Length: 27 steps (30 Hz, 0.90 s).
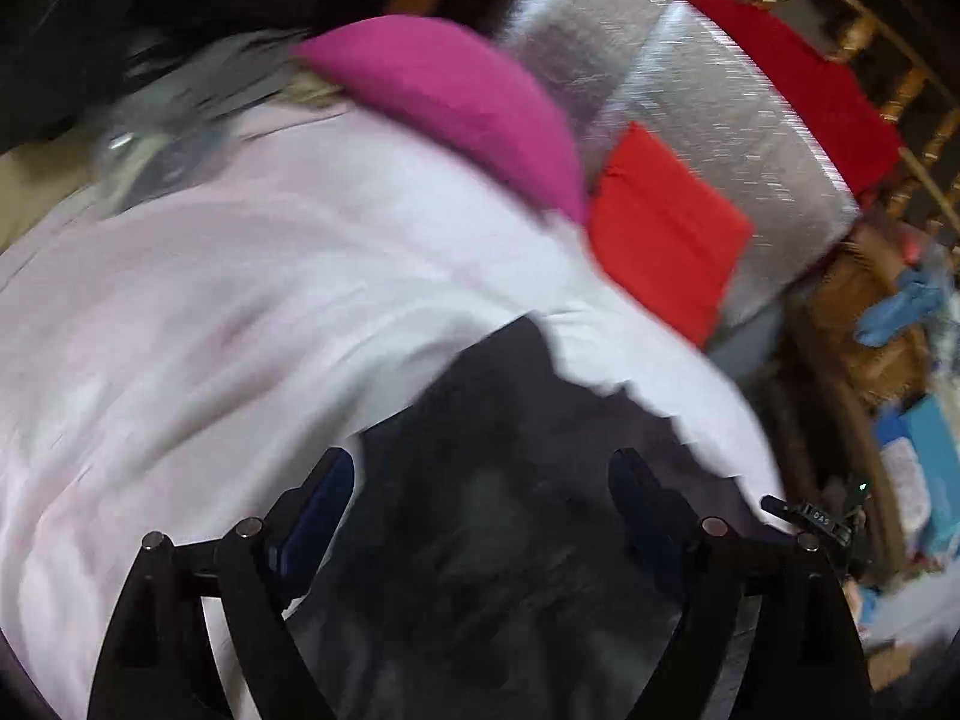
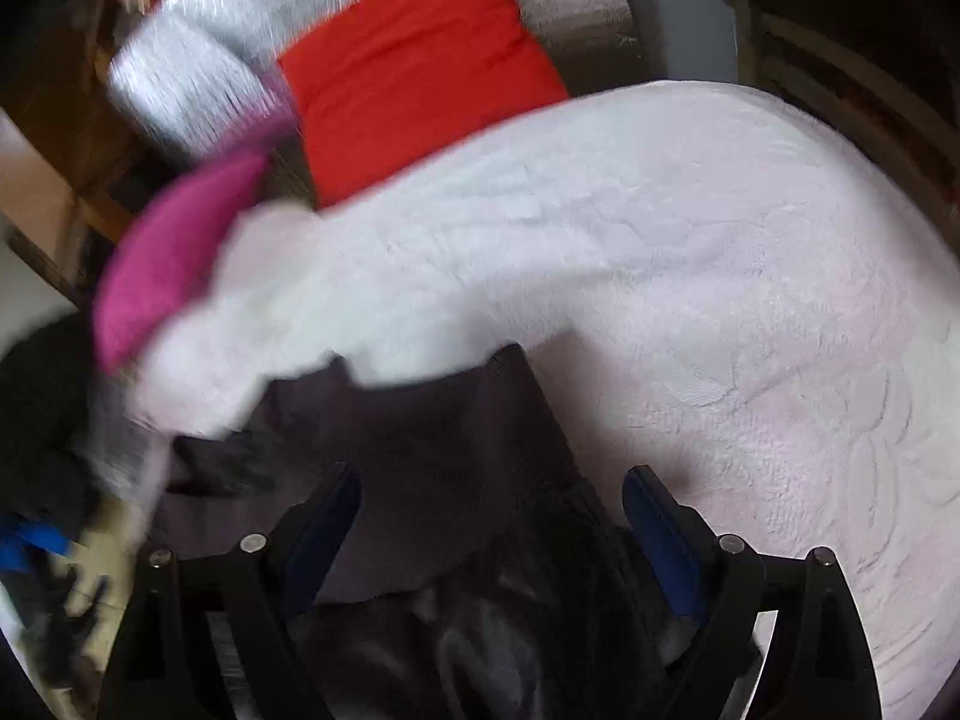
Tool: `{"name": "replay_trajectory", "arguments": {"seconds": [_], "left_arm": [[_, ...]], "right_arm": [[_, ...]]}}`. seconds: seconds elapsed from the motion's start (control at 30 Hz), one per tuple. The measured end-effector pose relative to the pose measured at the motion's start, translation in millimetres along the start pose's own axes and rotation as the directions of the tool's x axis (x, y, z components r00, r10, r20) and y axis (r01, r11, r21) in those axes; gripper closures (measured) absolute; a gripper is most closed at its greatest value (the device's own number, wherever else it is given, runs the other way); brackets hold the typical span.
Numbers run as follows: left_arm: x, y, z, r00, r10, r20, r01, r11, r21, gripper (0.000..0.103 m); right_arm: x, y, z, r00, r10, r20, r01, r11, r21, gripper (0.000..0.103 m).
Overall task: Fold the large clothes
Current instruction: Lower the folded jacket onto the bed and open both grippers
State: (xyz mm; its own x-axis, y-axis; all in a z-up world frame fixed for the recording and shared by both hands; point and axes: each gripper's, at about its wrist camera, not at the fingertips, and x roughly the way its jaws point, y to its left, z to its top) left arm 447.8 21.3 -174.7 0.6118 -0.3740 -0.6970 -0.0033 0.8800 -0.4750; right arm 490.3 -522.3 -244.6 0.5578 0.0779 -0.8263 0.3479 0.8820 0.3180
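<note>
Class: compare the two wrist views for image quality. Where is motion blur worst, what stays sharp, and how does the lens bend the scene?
Left wrist view: streaky blur across the silver quilted cushion and magenta pillow; the black gripper fingers stay crisp. Right wrist view: blur is heaviest at the left, while the white textured bedspread keeps its embossed pattern. Both: fisheye curving, dark corners.

Your left wrist view: heavy motion blur throughout. Dark garment (image 1: 528, 516) runs off bottom edge, its type unreadable; far edge tucked under white bedspread (image 1: 240, 312). Clutter at right (image 1: 906, 360) too smeared to identify. Your right wrist view: dark garment (image 2: 432, 468) cut by bottom edge; blurred objects at lower left (image 2: 60, 540) unidentifiable.
</note>
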Motion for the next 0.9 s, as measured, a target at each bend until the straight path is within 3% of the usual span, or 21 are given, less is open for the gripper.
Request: {"name": "replay_trajectory", "arguments": {"seconds": [0.07, 0.13, 0.2, 0.3, 0.4, 0.43, 0.5, 0.57, 0.67, 0.7, 0.73, 0.77, 0.9], "left_arm": [[1, 8, -11, 0.998, 0.058, -0.007, -0.058, 0.998, -0.015, 0.016], [9, 14, -18, 0.996, 0.089, -0.016, -0.089, 0.996, 0.008, 0.016], [19, 11, -20, 0.994, 0.11, -0.026, -0.108, 0.993, 0.052, 0.017], [25, -3, -21, 0.985, 0.17, 0.023, -0.172, 0.977, 0.125, 0.017], [30, -15, -25, 0.975, 0.213, 0.068, -0.222, 0.96, 0.169, 0.017], [31, -19, -27, 0.972, 0.221, 0.083, -0.233, 0.955, 0.183, 0.017], [37, -25, -32, 0.959, 0.261, 0.107, -0.279, 0.937, 0.21, 0.017], [47, -28, -36, 0.951, 0.294, 0.097, -0.309, 0.922, 0.233, 0.017], [51, -33, -40, 0.949, 0.3, 0.092, -0.314, 0.915, 0.255, 0.017], [50, -35, -41, 0.949, 0.3, 0.095, -0.315, 0.912, 0.262, 0.017], [49, -37, -42, 0.949, 0.298, 0.098, -0.314, 0.911, 0.269, 0.017], [46, -38, -42, 0.951, 0.292, 0.102, -0.309, 0.911, 0.273, 0.017], [30, -44, -42, 0.952, 0.271, 0.144, -0.302, 0.912, 0.277, 0.017]], "right_arm": [[15, 7, -1, 0.997, -0.054, -0.046, 0.052, 0.998, -0.04, 0.016], [22, 15, -9, 0.993, -0.091, -0.07, 0.086, 0.994, -0.071, 0.046], [13, 29, -17, 0.984, -0.178, -0.012, 0.174, 0.971, -0.163, 0.08], [-19, 35, -19, 0.973, -0.196, 0.118, 0.213, 0.965, -0.155, 0.083], [-45, 34, -15, 0.936, -0.234, 0.263, 0.27, 0.957, -0.109, 0.083], [-44, 30, -13, 0.934, -0.235, 0.27, 0.265, 0.961, -0.082, 0.083], [-26, 18, -10, 0.938, -0.252, 0.24, 0.267, 0.963, -0.033, 0.083], [-1, 3, -11, 0.957, -0.245, 0.156, 0.246, 0.969, 0.012, 0.079], [8, -23, -19, 0.983, -0.136, 0.124, 0.115, 0.98, 0.162, 0.074], [1, -30, -22, 0.985, -0.089, 0.148, 0.057, 0.977, 0.207, 0.064], [-6, -36, -26, 0.984, -0.063, 0.166, 0.022, 0.971, 0.238, 0.037], [-16, -42, -29, 0.981, -0.048, 0.186, -0.004, 0.963, 0.269, 0.027], [-66, -51, -49, 0.952, 0.016, 0.305, -0.11, 0.949, 0.295, 0.023]]}}
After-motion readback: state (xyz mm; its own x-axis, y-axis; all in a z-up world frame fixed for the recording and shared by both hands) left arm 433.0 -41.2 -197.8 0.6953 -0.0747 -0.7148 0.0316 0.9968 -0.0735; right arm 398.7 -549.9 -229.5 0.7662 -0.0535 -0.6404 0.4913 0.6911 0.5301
